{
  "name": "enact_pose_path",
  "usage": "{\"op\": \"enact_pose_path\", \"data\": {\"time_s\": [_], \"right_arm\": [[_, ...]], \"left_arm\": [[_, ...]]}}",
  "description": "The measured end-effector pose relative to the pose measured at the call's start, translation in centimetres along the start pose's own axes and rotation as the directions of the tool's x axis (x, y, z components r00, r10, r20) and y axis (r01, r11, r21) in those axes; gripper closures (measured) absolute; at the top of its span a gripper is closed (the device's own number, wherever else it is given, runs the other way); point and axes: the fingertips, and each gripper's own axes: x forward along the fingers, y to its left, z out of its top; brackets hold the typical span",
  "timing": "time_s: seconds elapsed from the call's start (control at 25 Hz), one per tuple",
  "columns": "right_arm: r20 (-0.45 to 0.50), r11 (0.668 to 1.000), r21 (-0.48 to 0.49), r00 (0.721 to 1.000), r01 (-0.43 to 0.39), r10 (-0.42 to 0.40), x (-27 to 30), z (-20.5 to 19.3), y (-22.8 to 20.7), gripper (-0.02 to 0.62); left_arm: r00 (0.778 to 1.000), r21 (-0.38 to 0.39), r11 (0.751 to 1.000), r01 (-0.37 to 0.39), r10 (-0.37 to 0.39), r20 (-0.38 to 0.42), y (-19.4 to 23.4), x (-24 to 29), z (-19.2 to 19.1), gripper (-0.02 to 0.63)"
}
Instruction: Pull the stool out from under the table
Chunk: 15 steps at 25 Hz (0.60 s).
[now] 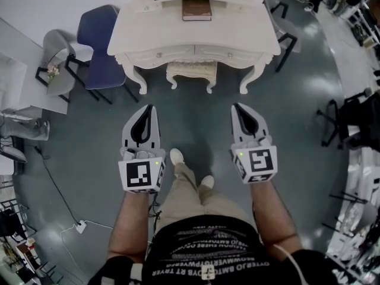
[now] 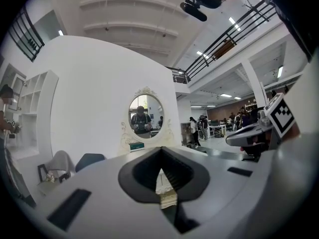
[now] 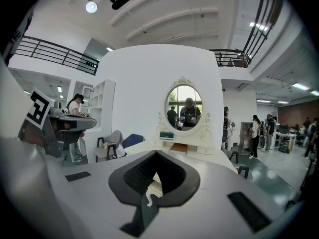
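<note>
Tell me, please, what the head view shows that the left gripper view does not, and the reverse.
Head view only: the stool tucked whole under the table, the brown book on it, the person's shoes, and the shut left gripper seen from outside.
Left gripper view only: the oval mirror, the ceiling and the balcony railing.
Both: the blue chair and the shut right gripper.

A cream stool [image 1: 191, 71] with a padded, patterned seat and carved curved legs is found upright on the floor. It is tucked partly under the front edge of the table [image 1: 237, 31], centred between the table's two front legs. The table is cream-white, with a broad top and ornate curved legs.
</note>
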Motion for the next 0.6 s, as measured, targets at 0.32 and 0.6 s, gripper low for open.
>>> {"op": "enact_pose_path", "data": {"time_s": [0.32, 0.6], "right_arm": [[-0.014, 1.000, 0.012, 1.000, 0.026, -0.026, 6.1, 0.9, -0.7, 0.594], [-0.025, 0.998, 0.013, 0.998, 0.058, -0.058, 11.0, 2.4, -1.2, 0.594]], "left_arm": [[1.000, -0.020, 1.000, 0.020, -0.020, -0.004, 3.8, 6.1, 0.6, 0.603], [0.998, -0.036, 0.997, 0.062, -0.063, -0.005, 6.9, 11.0, 0.8, 0.603]]}}
